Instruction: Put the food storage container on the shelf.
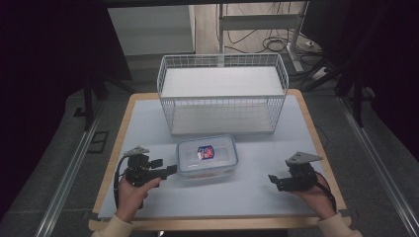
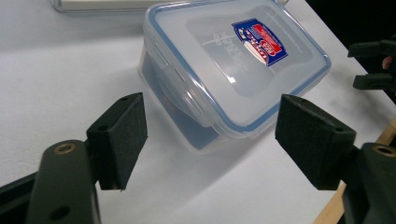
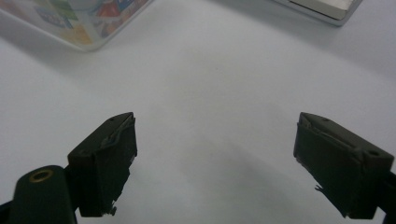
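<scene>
We see the clear lidded container (image 1: 207,157) on the white surface (image 1: 257,192), just in front of the wire basket (image 1: 222,94); its contents are blurred behind the plastic. Our left tool (image 1: 165,167) stands wide just beside it, and the right tool (image 1: 274,181) gapes empty, well apart.

We see a clear plastic container (image 1: 207,158) lying flat, its blue-rimmed lid clipped shut. It sits mid-table, at six o'clock from the wire basket (image 1: 222,94).
</scene>
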### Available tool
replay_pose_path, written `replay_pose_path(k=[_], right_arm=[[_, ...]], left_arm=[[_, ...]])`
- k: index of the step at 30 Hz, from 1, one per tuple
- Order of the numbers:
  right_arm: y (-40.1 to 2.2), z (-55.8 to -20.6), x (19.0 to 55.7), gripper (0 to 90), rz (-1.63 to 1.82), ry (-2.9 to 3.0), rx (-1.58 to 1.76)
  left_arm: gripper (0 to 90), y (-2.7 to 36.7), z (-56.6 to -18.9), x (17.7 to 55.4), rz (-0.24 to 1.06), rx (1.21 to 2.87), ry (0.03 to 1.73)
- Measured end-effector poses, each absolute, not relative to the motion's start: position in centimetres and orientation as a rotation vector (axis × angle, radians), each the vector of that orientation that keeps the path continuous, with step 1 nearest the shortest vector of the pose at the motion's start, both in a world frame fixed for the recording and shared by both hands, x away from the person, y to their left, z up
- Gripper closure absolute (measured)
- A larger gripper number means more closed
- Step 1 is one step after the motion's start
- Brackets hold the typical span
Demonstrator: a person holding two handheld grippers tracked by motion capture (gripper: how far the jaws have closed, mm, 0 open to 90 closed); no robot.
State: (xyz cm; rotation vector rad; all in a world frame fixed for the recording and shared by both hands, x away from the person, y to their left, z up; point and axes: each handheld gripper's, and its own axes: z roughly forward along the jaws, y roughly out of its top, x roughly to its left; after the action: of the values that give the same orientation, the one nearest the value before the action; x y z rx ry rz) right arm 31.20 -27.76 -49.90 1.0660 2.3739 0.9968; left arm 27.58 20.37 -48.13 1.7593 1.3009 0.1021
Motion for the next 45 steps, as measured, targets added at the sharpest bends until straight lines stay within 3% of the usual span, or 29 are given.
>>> replay_pose_path(k=[17, 26, 35, 45], right_arm=[[-26.0, -48.0, 32.6, 12.9, 1.302, 2.444, 1.187], [-23.4, -47.4, 33.8, 13.1, 1.277, 2.473, 1.162], [-22.6, -47.1, 34.1, 13.2, 1.27, 2.471, 1.147], [-22.5, -47.3, 34.6, 14.4, 1.265, 2.482, 1.158]], left_arm=[[16.1, 20.4, -49.2, 30.6, -0.011, 1.713, 1.348], [14.6, 19.4, -51.3, 32.2, -0.174, 1.679, 1.375], [20.9, 18.4, -52.3, 32.8, -0.271, 1.667, 1.351], [22.0, 18.4, -52.3, 32.8, -0.275, 1.668, 1.347]])
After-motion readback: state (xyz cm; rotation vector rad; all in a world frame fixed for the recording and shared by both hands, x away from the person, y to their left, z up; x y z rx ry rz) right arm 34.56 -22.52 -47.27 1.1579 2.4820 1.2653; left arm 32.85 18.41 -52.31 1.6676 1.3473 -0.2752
